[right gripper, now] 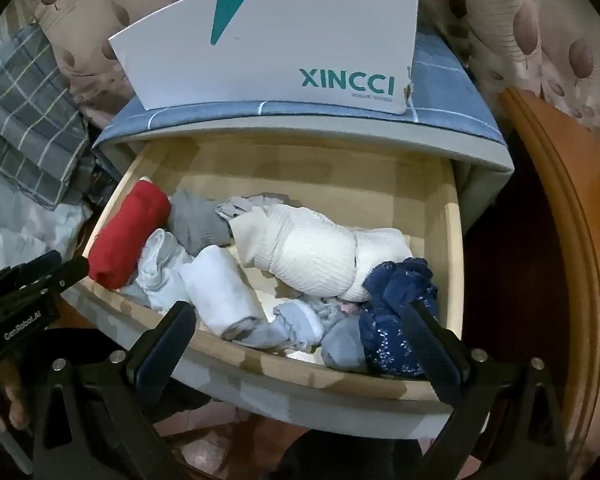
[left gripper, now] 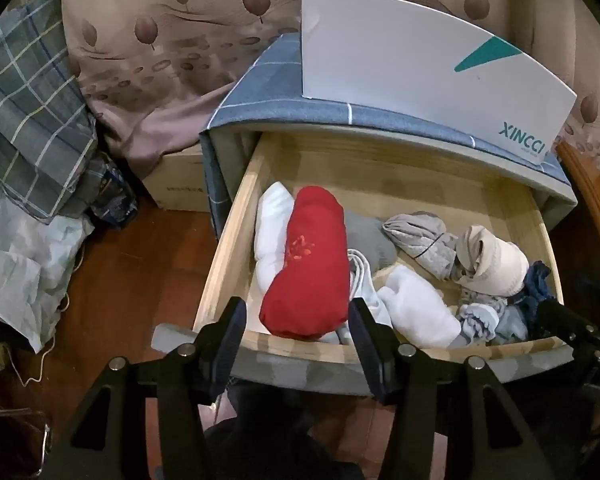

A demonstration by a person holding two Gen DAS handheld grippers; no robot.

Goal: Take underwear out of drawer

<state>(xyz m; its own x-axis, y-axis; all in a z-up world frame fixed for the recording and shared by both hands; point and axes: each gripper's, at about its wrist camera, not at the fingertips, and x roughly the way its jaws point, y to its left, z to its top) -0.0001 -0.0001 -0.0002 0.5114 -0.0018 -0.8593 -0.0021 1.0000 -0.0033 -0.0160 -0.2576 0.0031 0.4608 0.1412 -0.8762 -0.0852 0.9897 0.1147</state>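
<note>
The wooden drawer (left gripper: 228, 240) (right gripper: 454, 260) stands pulled out, holding several rolled and bunched garments. A red roll (left gripper: 304, 264) (right gripper: 128, 236) lies at its left, beside white pieces. A white roll (right gripper: 220, 288), a cream ribbed piece (right gripper: 312, 252) and navy lace underwear (right gripper: 396, 320) fill the middle and right. My left gripper (left gripper: 298, 312) hovers open over the front edge, and the red roll's near end shows between its fingers untouched. My right gripper (right gripper: 300, 308) is wide open above the front right; its right finger lies across the navy lace in the picture.
A white XINCCI box (left gripper: 400, 60) (right gripper: 280, 40) stands on the blue cloth-covered cabinet top. Plaid bedding (left gripper: 28, 120) and crumpled fabric pile up at the left on the wooden floor. A curved wooden furniture edge (right gripper: 560, 200) is close on the right.
</note>
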